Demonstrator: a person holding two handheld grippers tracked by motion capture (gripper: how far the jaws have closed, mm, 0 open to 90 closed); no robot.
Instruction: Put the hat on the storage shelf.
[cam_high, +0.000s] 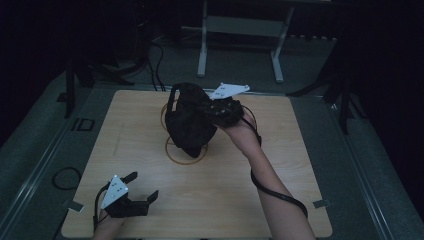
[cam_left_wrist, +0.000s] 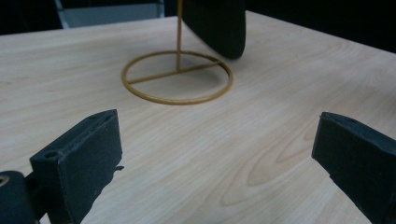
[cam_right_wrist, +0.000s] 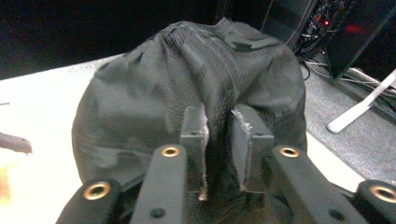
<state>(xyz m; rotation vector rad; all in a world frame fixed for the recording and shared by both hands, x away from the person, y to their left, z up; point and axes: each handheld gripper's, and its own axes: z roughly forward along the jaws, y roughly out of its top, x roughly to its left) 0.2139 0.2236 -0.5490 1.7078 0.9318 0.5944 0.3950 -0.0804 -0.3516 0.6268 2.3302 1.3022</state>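
1. One black cap (cam_high: 187, 122) hangs above the middle of the desk (cam_high: 280, 165), towards its far edge, over one gold wire stand (cam_high: 182, 152) with a ring base.
2. The right hand-held gripper (cam_high: 212, 114) pinches the cap's fabric between its jaws.
3. The left hand-held gripper (cam_high: 142, 187) sits near the desk's near left corner, jaws spread wide and empty.
4. Two hand-held grippers, one cap, one stand.

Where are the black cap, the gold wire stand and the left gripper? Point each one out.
black cap (cam_right_wrist: 187, 79), right gripper view, on its crown.
gold wire stand (cam_left_wrist: 177, 100), left gripper view, on its base ring.
left gripper (cam_high: 141, 186), high view, between its fingertips.
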